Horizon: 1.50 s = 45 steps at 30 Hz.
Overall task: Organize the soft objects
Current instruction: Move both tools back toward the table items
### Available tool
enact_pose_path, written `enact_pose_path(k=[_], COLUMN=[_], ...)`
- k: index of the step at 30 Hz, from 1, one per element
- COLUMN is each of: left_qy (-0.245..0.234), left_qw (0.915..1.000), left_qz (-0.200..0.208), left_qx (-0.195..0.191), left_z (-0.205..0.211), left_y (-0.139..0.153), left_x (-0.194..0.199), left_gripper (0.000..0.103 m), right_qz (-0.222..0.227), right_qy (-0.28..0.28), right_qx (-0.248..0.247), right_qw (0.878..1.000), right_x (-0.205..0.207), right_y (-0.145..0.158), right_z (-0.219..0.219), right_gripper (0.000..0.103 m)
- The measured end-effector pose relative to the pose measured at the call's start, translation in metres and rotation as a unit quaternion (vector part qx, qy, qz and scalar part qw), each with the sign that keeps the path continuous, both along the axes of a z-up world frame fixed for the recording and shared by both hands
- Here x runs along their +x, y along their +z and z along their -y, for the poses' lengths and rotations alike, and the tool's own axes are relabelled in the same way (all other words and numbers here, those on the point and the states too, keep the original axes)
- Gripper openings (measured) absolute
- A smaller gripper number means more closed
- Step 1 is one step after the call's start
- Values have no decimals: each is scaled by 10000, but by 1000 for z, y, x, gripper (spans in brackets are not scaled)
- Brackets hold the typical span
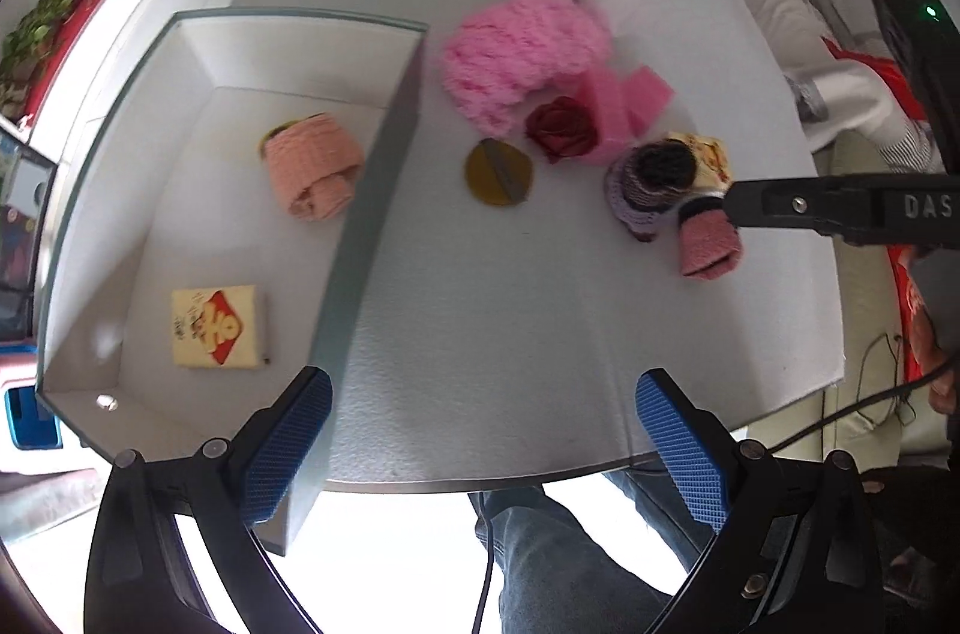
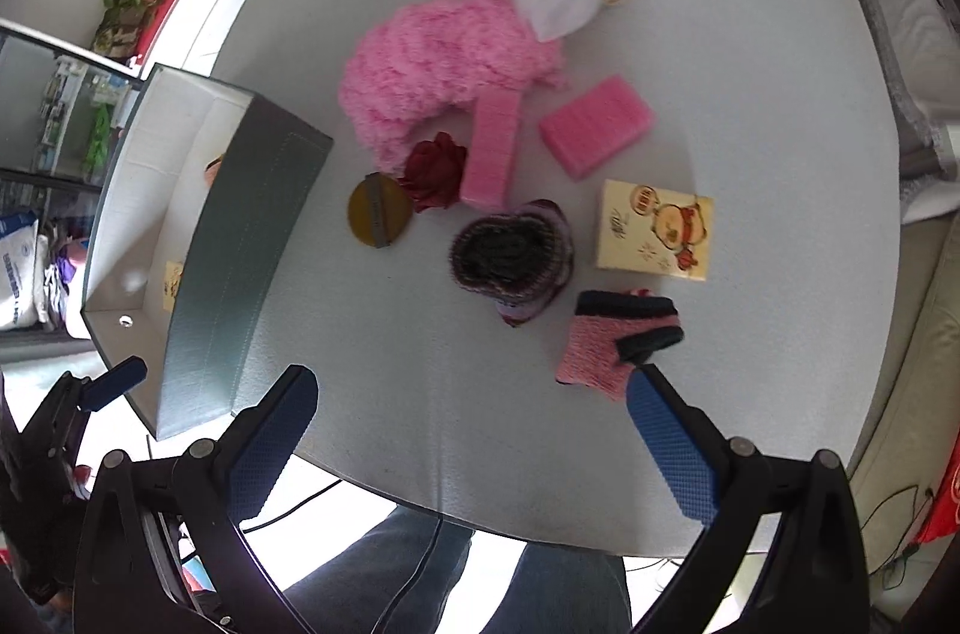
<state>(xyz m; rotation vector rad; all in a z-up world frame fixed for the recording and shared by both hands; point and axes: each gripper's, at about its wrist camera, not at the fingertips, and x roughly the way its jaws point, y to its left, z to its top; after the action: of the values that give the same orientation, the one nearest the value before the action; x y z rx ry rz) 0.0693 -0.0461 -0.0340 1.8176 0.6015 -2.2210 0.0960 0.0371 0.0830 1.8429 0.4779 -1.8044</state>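
Both claws hover low over the white bench [image 2: 750,106], the left claw [image 1: 483,445] and right claw [image 2: 471,445] spread wide and empty. A knitted pink-and-black glove [image 2: 606,343] lies flat just ahead of the right claw's right finger, beside a ribbed woollen hat [image 2: 513,253].

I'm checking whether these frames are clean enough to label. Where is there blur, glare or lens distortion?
Left wrist view: fisheye bends the table edge and the grey box; the floor beyond the table edge is blown out white, and the fluffy pink cloth looks soft. Right wrist view: same barrel distortion with dark corners, slight smear on the pink knit glove, and white overexposure below the table.
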Motion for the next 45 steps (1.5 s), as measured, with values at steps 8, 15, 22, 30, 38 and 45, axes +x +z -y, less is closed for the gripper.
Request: enact_pose_path(k=[8, 15, 22, 30, 38, 45], left_qy=[-421, 104, 462, 512, 666, 1216], left_qw=[9951, 9932, 9939, 9945, 9916, 9838], left_qz=[590, 917, 841, 861, 1045, 1216], left_qx=[671, 709, 547, 316, 373, 515], left_z=[-25, 4, 26, 16, 5, 20], left_y=[-48, -80, -74, -62, -72, -87], left_x=[-38, -52, -69, -72, -67, -74], left_gripper=[102, 102, 102, 102, 102, 102], right_qz=[124, 155, 128, 227, 398, 553], right_qy=[-707, -820, -1083, -1312, -1292, -1352], right_qx=[57, 125, 141, 77, 104, 210], right_qw=[9974, 9964, 9939, 9911, 9908, 9890], right_x=[-22, -24, -29, -34, -36, -39], right_y=[-3, -4, -3, -11, -23, -36], right_z=[-50, -72, -94, -106, -109, -120], right_gripper=[103, 103, 103, 103, 103, 103])
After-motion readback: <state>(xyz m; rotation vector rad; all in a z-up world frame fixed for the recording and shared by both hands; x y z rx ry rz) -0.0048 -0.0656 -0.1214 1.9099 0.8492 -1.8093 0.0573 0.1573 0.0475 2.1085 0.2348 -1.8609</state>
